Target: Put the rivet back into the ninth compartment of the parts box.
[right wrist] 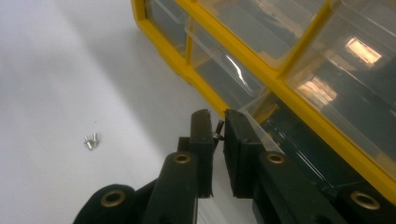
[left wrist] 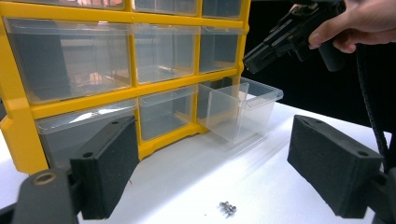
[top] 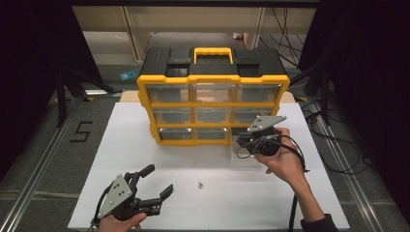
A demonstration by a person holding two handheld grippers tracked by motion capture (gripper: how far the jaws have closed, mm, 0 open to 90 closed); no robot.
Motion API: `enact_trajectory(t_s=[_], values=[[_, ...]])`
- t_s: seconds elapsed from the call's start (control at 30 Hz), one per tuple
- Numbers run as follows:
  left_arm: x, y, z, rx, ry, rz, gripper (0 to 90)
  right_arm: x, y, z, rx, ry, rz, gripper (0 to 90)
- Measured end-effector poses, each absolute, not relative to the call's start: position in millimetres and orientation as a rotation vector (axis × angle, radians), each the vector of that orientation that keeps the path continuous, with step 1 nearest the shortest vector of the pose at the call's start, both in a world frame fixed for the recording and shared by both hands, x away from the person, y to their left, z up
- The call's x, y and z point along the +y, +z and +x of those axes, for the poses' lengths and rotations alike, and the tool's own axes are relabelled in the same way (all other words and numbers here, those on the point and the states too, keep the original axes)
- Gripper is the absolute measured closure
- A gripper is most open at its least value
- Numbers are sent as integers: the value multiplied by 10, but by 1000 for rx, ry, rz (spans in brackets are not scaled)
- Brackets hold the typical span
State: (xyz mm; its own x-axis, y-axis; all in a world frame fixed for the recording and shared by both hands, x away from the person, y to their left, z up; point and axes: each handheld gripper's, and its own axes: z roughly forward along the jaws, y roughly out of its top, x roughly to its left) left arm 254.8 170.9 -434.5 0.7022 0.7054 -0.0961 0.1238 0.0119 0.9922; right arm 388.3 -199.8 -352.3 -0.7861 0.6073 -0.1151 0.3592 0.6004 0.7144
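The only writing we can read is a black "5" (top: 81, 131) marked on the grey floor left of the white table (top: 145, 193); we see no brand on the yellow-framed organiser with a black top, yellow handle and clear plastic drawers (top: 212, 96).

Its bottom-right clear plastic drawer (left wrist: 238, 109) is pulled partway out of the frame and rests on the table; it is see-through, with a lip along its front edge.

Our right gripper (top: 251, 145) sits over that drawer's open top. In the right gripper view its black jaws are nearly closed, and a small dark metal piece (right wrist: 218, 130) is pinched between the pads, just above the drawer's rim.

Our left gripper (top: 157, 183) rests low near the table's front edge, its jaws spread wide and holding nothing.

A small cluster of silvery metal bits (top: 199, 184) lies on the table between the grippers.
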Motion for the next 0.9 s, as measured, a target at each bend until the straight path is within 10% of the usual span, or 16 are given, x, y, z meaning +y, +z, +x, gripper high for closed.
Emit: enact_trajectory(t_s=[0.4,0.63,0.9], values=[[1708,-4343,2547,709,520,1518,160,-2144,-3728,4023,2465,954,869,820],[1711,-4341,2550,710,519,1518,160,-2122,-3755,4038,2456,936,879,493],[1710,-4341,2548,710,520,1518,160,-2010,-3618,3938,2432,981,841,415]])
